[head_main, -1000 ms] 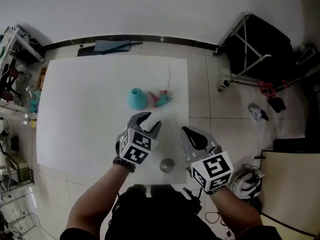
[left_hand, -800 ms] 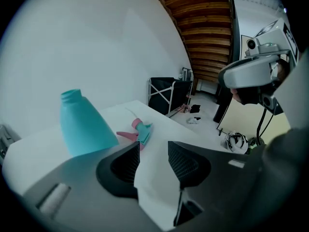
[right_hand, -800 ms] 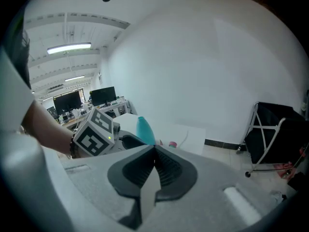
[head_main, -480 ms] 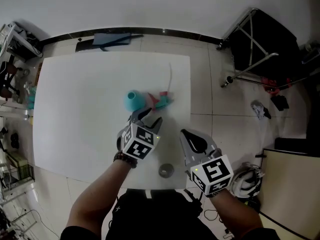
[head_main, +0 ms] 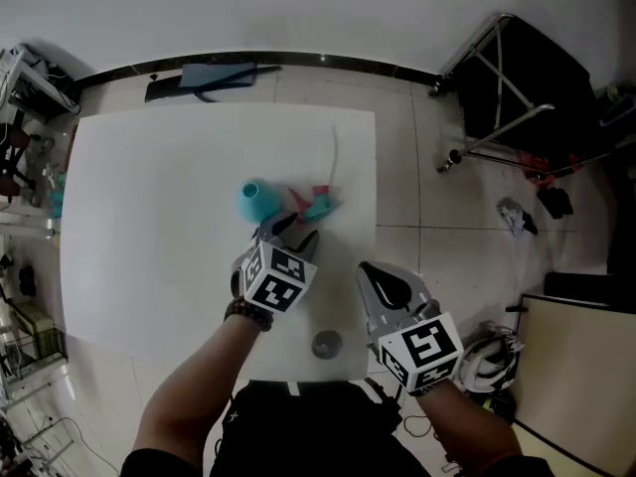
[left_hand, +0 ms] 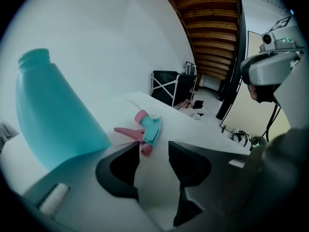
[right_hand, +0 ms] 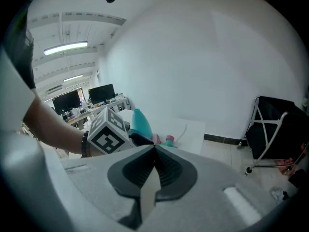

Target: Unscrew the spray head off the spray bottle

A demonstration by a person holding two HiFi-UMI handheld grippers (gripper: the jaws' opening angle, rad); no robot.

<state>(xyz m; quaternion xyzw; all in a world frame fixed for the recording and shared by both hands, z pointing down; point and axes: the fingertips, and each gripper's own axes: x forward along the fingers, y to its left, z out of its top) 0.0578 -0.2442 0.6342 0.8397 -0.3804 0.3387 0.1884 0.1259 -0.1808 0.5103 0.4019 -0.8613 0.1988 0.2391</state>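
A teal spray bottle [head_main: 253, 201] stands on the white table [head_main: 159, 246] with its neck bare. The pink and teal spray head [head_main: 317, 204] lies on the table just right of it, its thin tube [head_main: 333, 155] trailing away. My left gripper [head_main: 293, 232] is open right in front of both, nothing between its fingers. In the left gripper view the bottle [left_hand: 53, 124] fills the left and the spray head [left_hand: 146, 132] lies just past the left gripper [left_hand: 153, 161]. My right gripper [head_main: 376, 274] is shut and empty near the table's front right; the right gripper [right_hand: 154, 153] faces the bottle [right_hand: 140, 122].
A small grey round object [head_main: 326, 344] sits at the table's front edge between my hands. A black folding frame [head_main: 517, 78] and a helmet [head_main: 492, 361] are on the tiled floor to the right. Cluttered shelves [head_main: 25, 97] line the left side.
My left gripper has moved forward and down, closer to the bottle and the spray head. The right gripper has sunk slightly and stays shut.
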